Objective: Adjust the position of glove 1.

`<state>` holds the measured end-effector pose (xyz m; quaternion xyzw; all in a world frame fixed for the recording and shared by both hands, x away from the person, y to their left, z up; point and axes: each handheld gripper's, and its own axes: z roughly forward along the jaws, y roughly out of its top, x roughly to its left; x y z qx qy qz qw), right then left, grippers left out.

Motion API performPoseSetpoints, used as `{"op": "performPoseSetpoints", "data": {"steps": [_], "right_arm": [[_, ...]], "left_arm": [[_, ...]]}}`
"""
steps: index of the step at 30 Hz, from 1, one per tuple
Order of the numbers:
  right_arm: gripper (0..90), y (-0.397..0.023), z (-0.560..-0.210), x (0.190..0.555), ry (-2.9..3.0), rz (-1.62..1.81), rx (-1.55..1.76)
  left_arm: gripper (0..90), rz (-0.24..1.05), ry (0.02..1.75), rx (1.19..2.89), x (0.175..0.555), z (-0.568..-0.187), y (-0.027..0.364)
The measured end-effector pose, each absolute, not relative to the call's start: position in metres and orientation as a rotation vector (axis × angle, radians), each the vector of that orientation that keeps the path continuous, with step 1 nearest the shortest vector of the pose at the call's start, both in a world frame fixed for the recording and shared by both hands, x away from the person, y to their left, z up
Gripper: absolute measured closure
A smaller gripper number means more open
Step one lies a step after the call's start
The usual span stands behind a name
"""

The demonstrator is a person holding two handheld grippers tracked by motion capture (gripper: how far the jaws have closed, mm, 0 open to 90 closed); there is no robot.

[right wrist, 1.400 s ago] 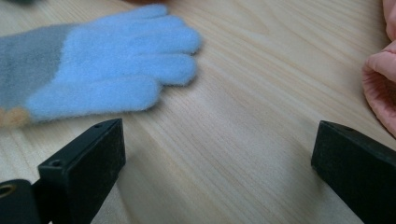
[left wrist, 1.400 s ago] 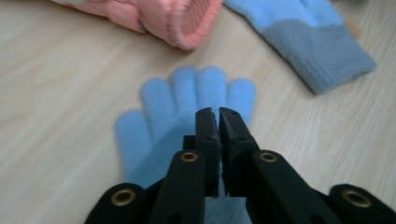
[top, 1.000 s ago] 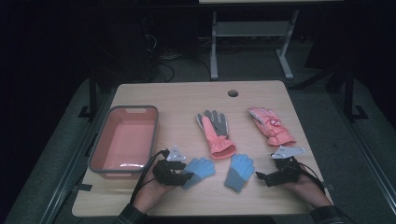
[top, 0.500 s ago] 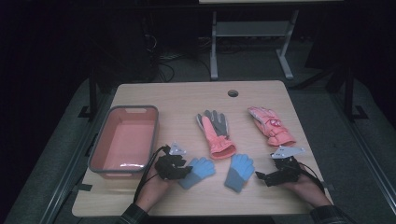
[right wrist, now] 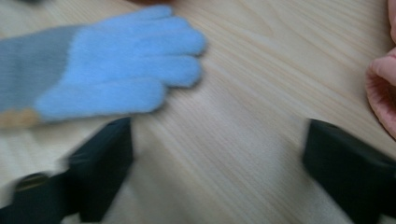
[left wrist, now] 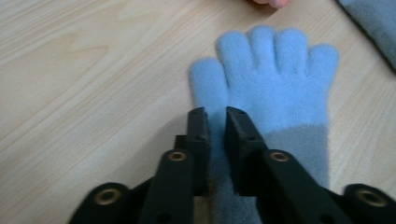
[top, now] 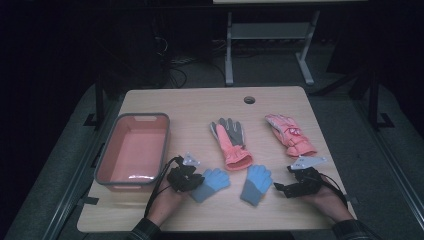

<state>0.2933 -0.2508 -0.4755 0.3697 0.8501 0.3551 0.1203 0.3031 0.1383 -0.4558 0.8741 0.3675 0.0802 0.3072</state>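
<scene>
Fingers (left wrist: 238,123) of the left gripper (top: 184,178) just pinched the cuff edge of the left blue glove (top: 211,183) at the desk's (top: 200,105) 6 o'clock (probably for the tray (top: 164,140) at 9); right gripper (top: 295,186) gapes, closing, nothing between.

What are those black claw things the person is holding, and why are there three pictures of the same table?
Those are grippers, pinching tools with two black jaws, one in each of the person's hands. The high view looks down from above; the other two pictures come from small cameras riding on each gripper.

On the light wooden table lie two fuzzy light-blue knitted gloves with grey cuffs, two padded salmon-pink gloves, and an empty pink plastic tub with a grey rim.

The left gripper has just been closing its jaws, and they now pinch the cuff edge of the left blue glove. The right gripper has just been closing a little, but its jaws stand wide with bare table between them, beside the right blue glove. It holds nothing.
</scene>
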Motion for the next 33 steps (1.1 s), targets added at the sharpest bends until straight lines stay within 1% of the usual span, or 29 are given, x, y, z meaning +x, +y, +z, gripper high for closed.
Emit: {"op": "performPoseSetpoints", "data": {"steps": [1,3,5,6,7,8,11,17,19,31,33], "right_arm": [[24.4,-0.250,-0.474,0.293,2.487,1.061,1.091],[40.6,-0.250,-0.470,0.293,2.517,1.096,1.074],[54.4,-0.247,-0.468,0.291,2.558,1.135,1.046],[54.4,-0.247,-0.468,0.291,2.558,1.135,1.046],[62.0,-0.244,-0.467,0.291,2.584,1.167,1.019],[75.8,-0.238,-0.462,0.290,2.607,1.226,0.983],[88.9,-0.225,-0.458,0.289,2.628,1.270,0.929],[89.8,-0.201,-0.463,0.292,2.692,1.212,0.870],[89.8,-0.199,-0.464,0.291,2.700,1.199,0.865],[89.9,-0.170,-0.468,0.278,2.812,1.199,0.760],[89.9,-0.159,-0.468,0.275,2.830,1.205,0.725]], "left_arm": [[85.5,0.193,0.978,2.310,0.303,-0.456,0.137],[87.8,0.187,0.981,2.303,0.304,-0.455,0.138],[88.6,0.149,0.987,2.276,0.306,-0.453,0.140],[88.7,0.149,0.987,2.276,0.306,-0.453,0.140],[88.7,0.149,0.986,2.265,0.306,-0.453,0.140],[88.7,0.150,0.980,2.259,0.307,-0.450,0.140],[88.7,0.151,0.986,2.219,0.307,-0.444,0.140],[88.8,0.131,0.989,2.184,0.307,-0.439,0.143],[88.7,0.127,0.989,2.181,0.306,-0.438,0.144],[88.7,0.099,0.979,2.152,0.300,-0.433,0.147],[88.7,0.099,0.973,2.147,0.300,-0.432,0.148]]}}
